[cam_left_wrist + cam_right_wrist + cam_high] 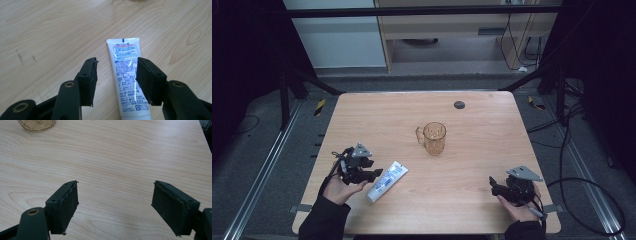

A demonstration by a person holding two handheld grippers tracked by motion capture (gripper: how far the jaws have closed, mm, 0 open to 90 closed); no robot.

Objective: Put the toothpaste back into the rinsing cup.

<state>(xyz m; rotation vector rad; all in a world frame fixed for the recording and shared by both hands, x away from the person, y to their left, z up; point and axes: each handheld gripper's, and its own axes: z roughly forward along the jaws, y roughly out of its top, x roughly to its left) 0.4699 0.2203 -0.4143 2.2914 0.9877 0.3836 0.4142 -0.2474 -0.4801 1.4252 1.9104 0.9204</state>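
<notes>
Left gripper (116,72) jaws parted above white tube (128,77) lying flat on bench (472,150), pads clear of it, right gripper (115,205) wide open, low at bench's near right corner

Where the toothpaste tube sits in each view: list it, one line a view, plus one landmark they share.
High view: the toothpaste tube lies flat near the table's front left, just right of the left tool.
Left gripper view: the tube runs up the middle, between the open jaws, untouched.
Right gripper view: not in it.
Shared landmark: the amber glass mug, at the top edge in both gripper views.
</notes>
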